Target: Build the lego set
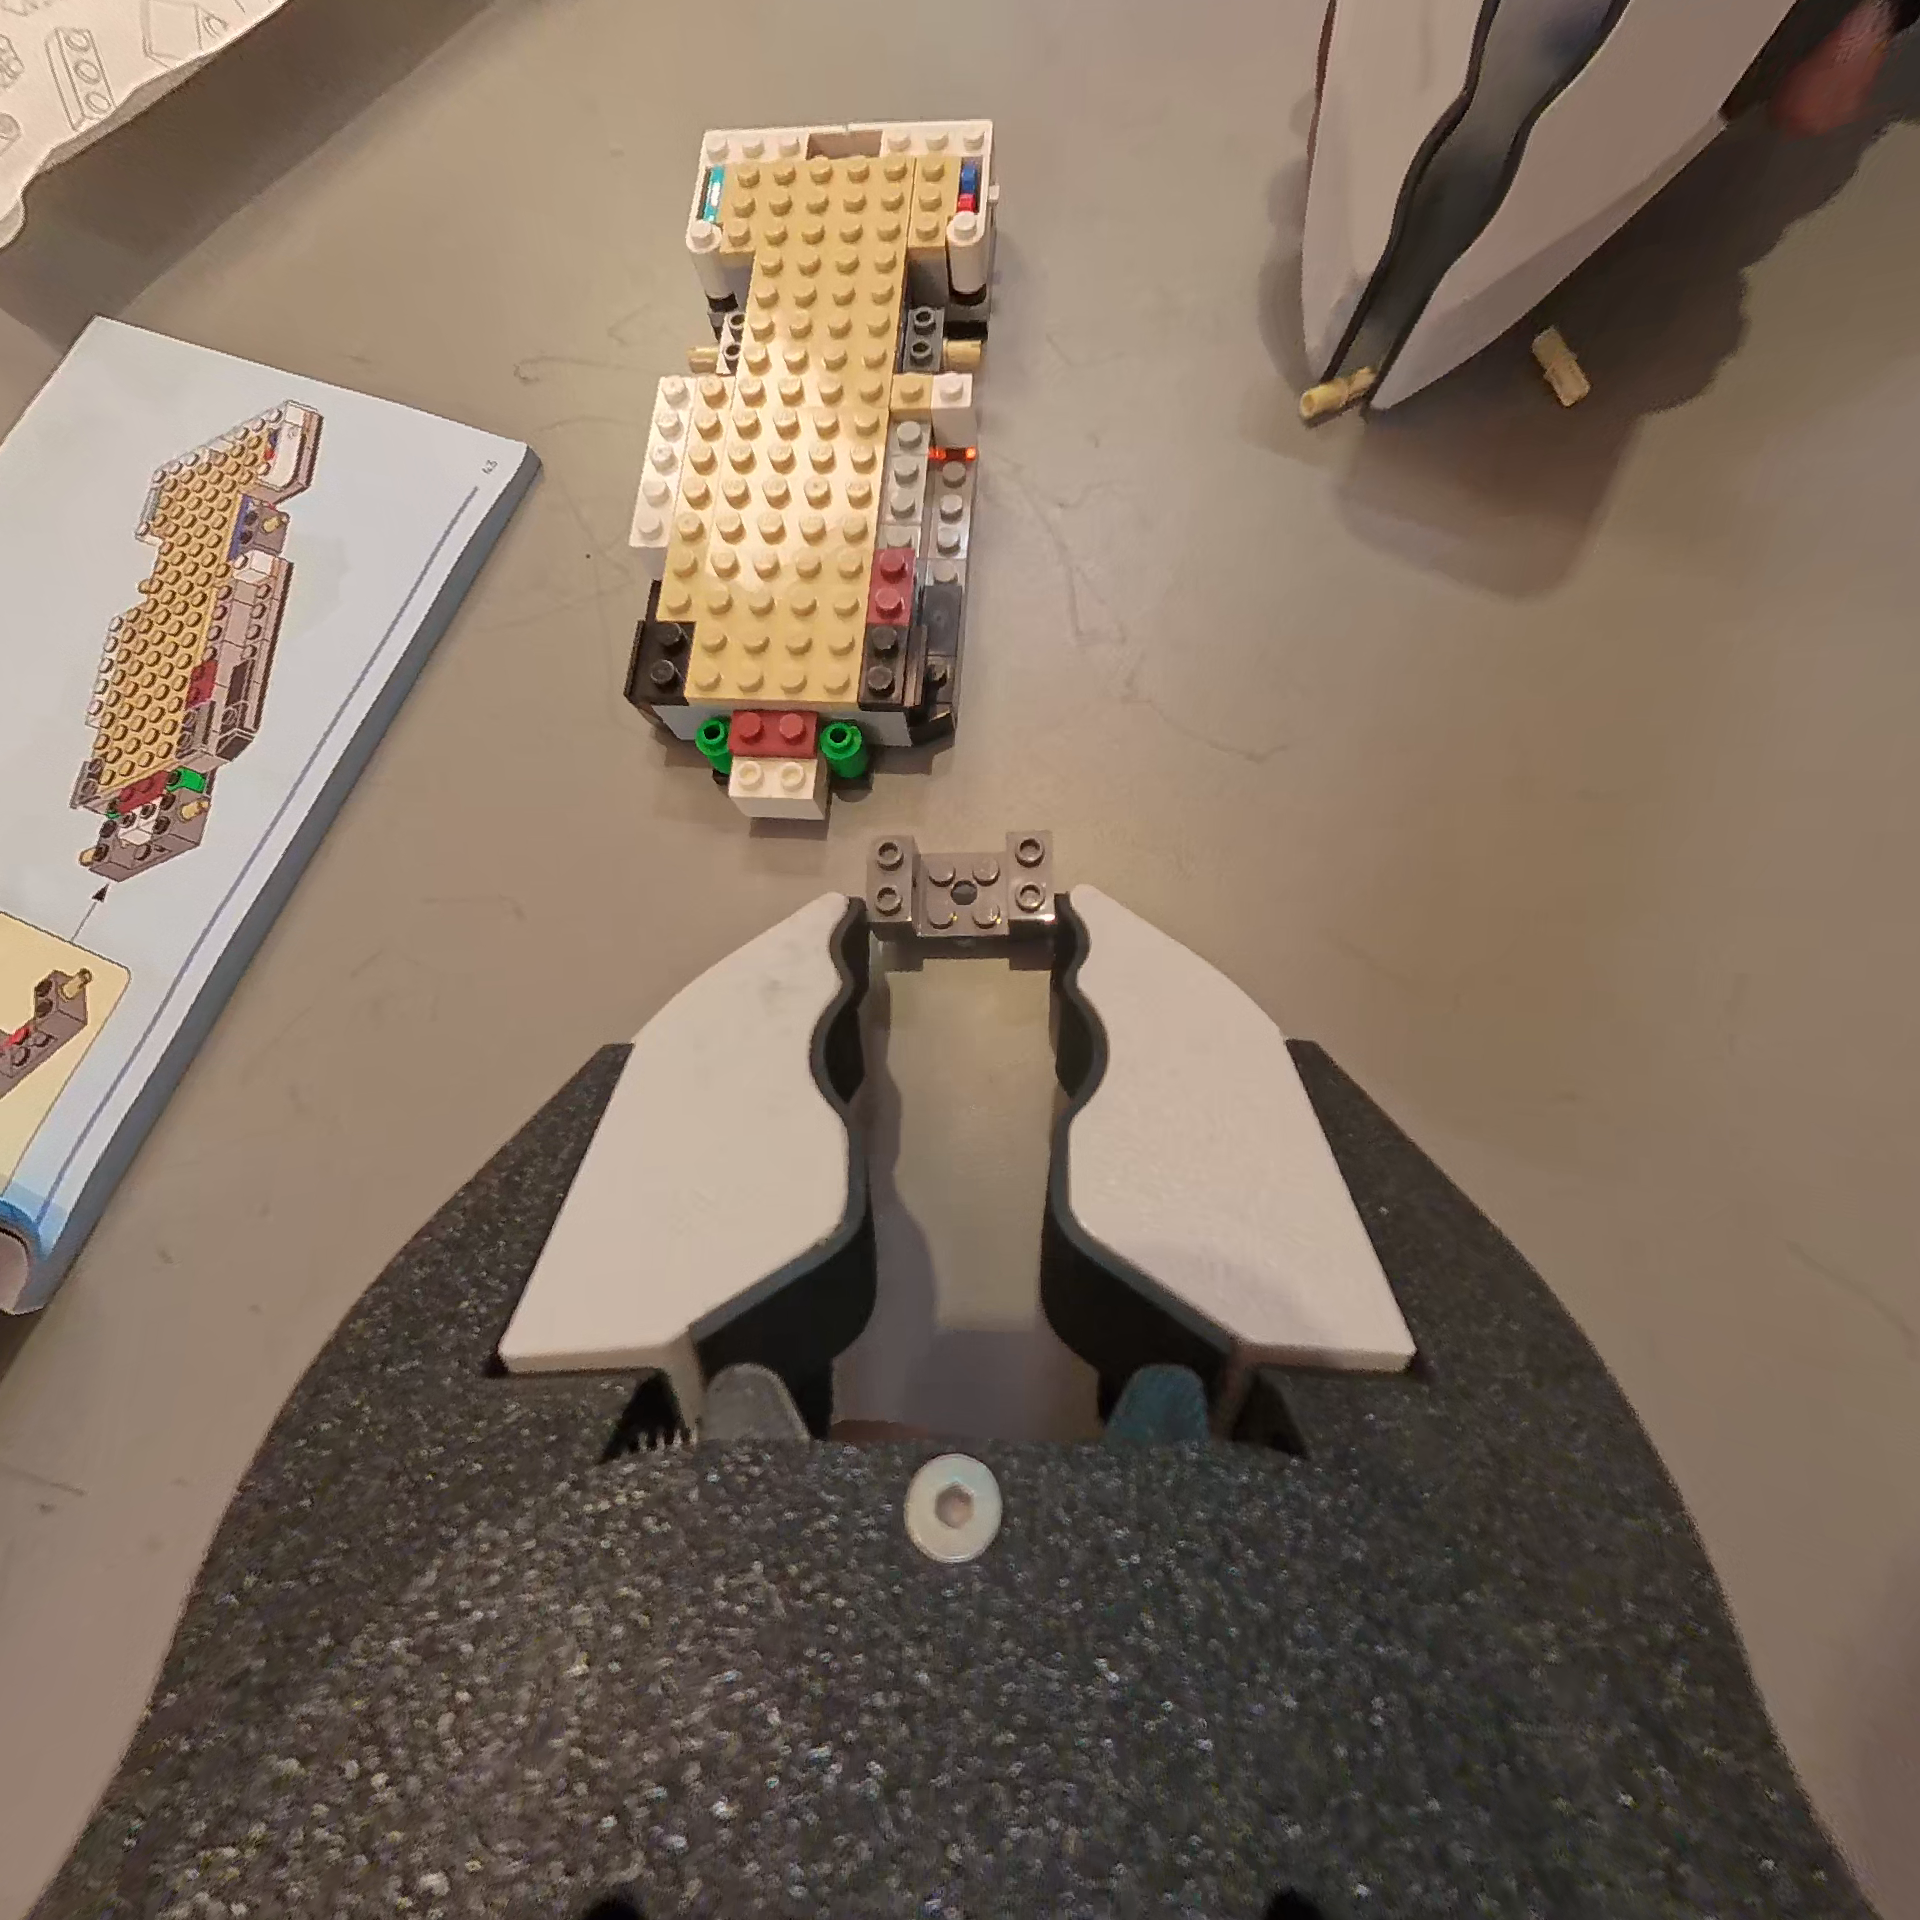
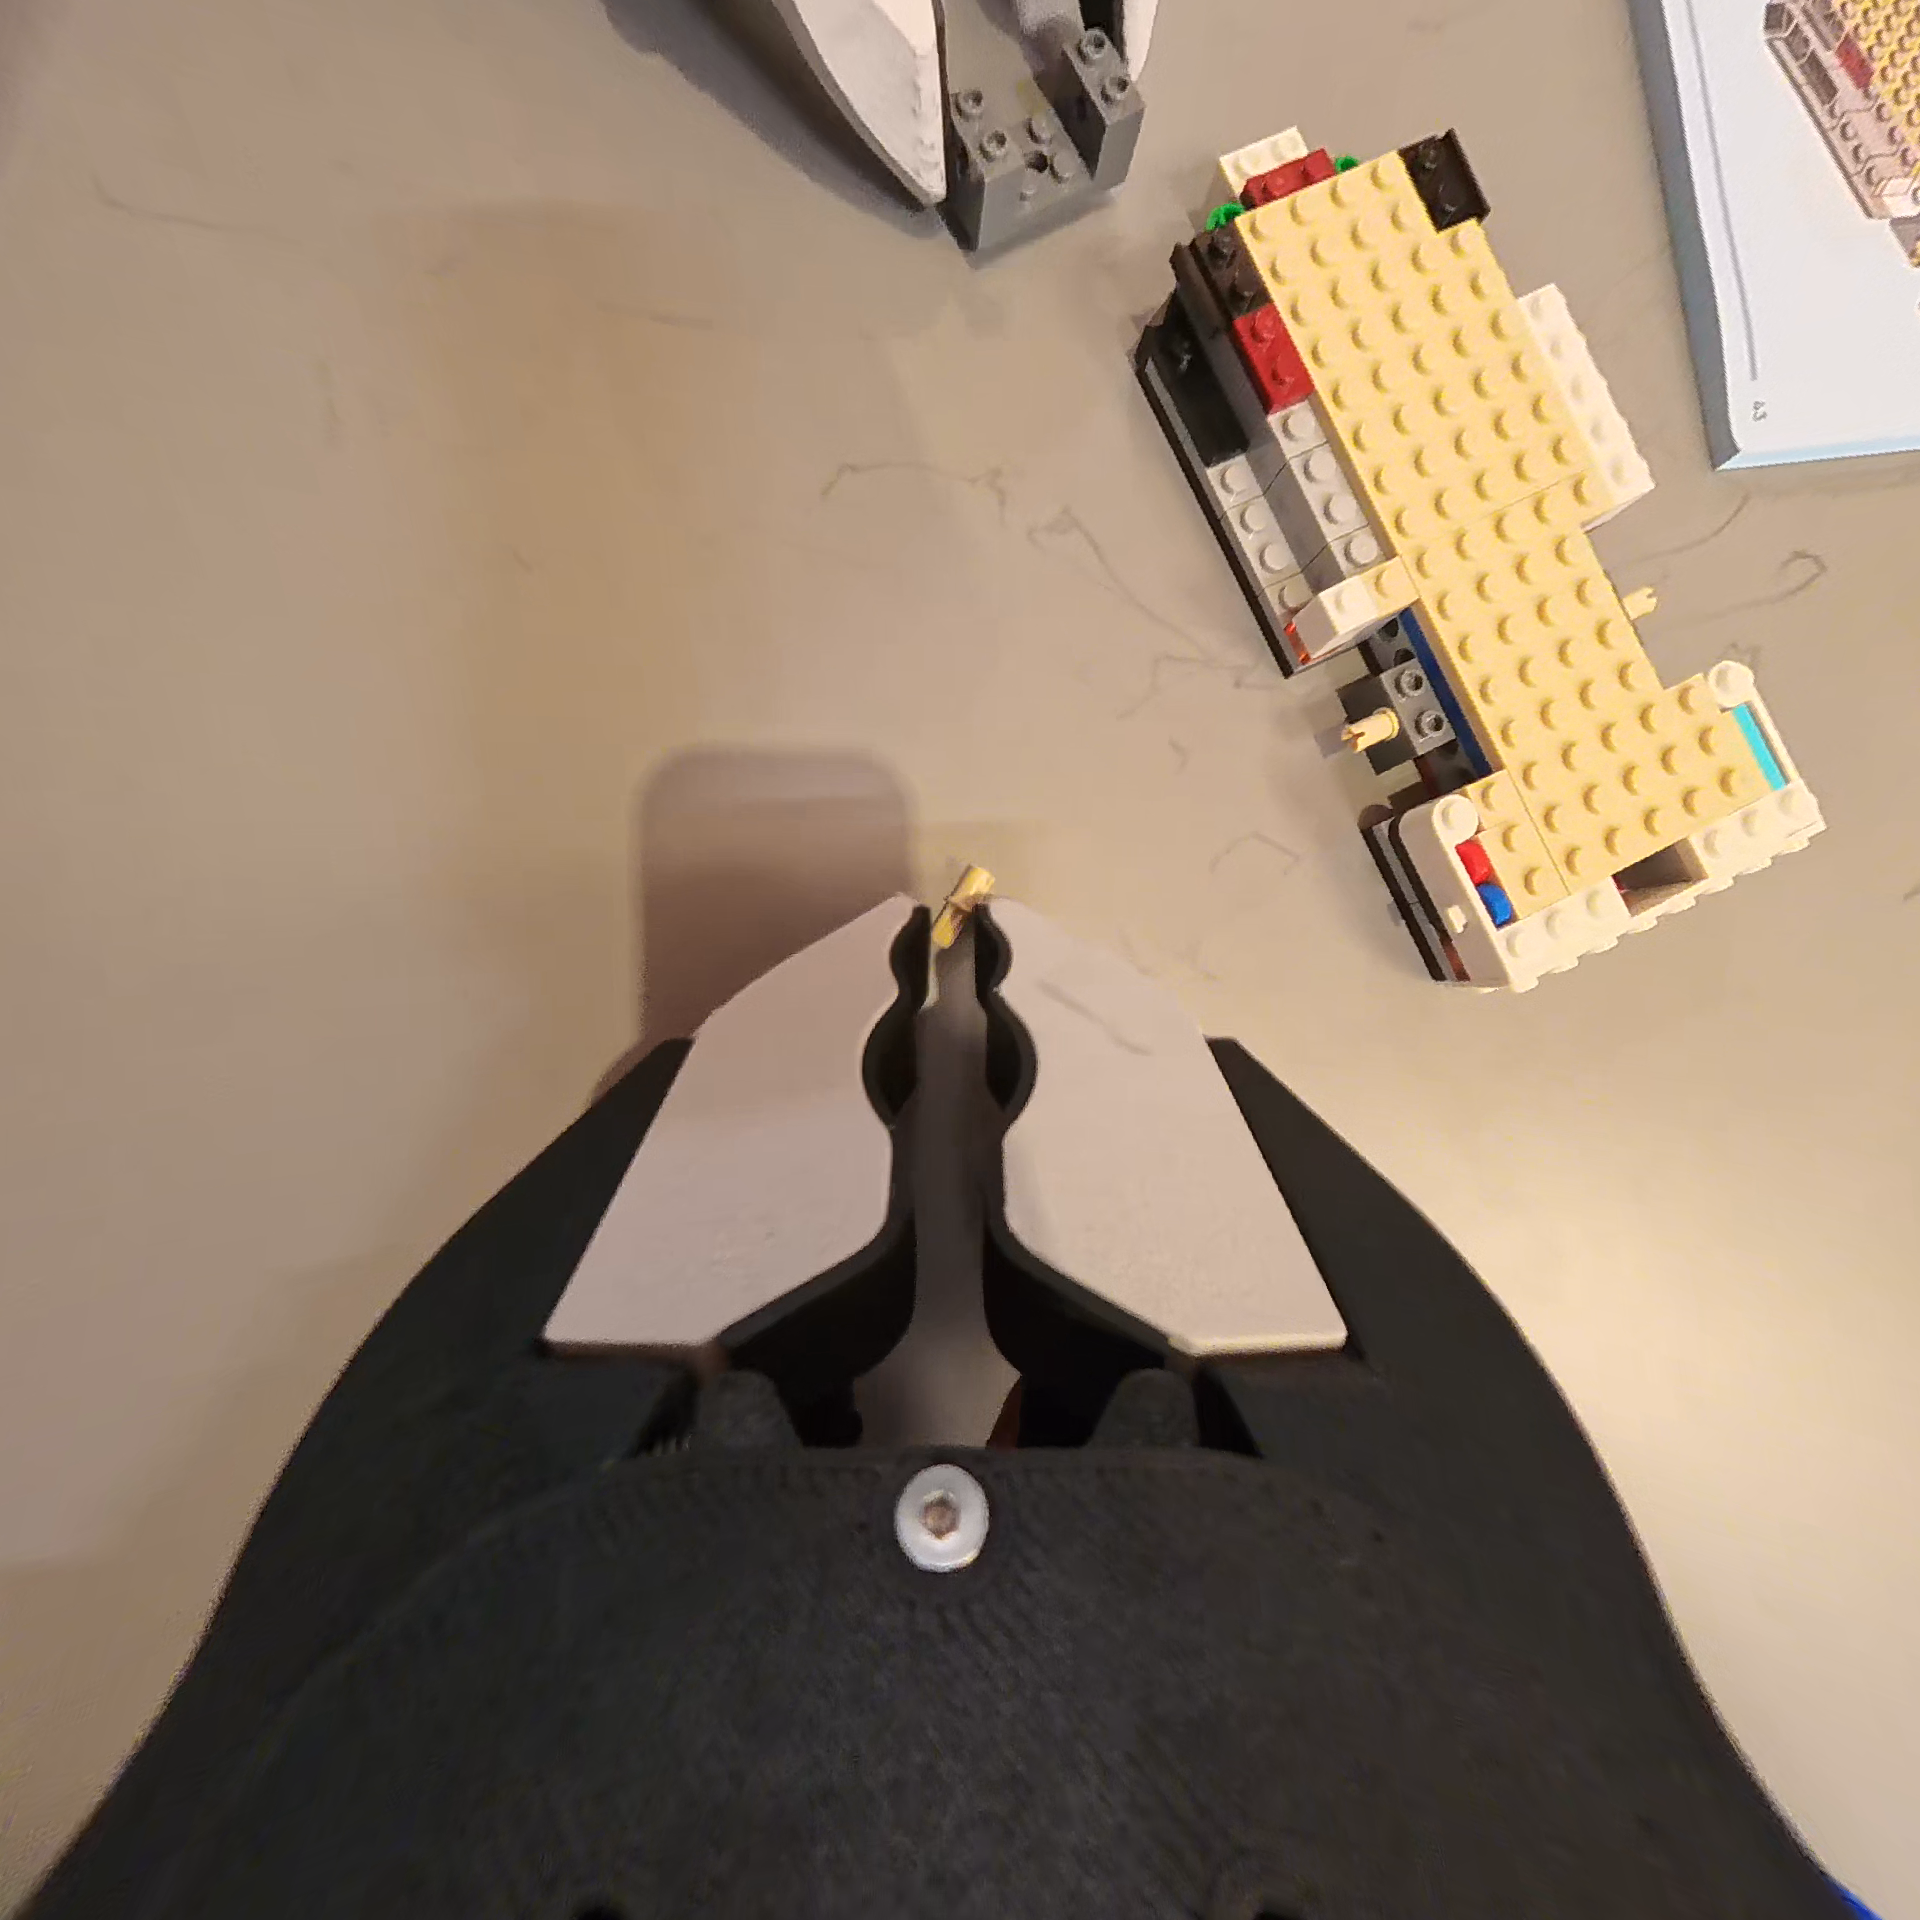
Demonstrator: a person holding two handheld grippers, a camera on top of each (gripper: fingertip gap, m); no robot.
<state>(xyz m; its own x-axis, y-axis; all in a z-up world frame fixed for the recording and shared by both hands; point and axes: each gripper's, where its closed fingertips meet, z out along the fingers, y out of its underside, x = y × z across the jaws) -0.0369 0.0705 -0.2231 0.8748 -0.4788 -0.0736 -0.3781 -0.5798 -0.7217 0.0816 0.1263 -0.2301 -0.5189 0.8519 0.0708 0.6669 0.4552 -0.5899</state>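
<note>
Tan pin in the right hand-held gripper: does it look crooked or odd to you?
Yes. The tan pin sits slanted at the very fingertips of the right hand-held gripper, caught by one end, its other end poking out. A second pin lies loose on the table.

Booklet (image 1: 239,727) lies left of brick model (image 1: 810,468), apparently apart.

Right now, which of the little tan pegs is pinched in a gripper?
The tan peg at the right gripper's tips. Another peg lies loose on the table; others stick out of the brick model.
</note>
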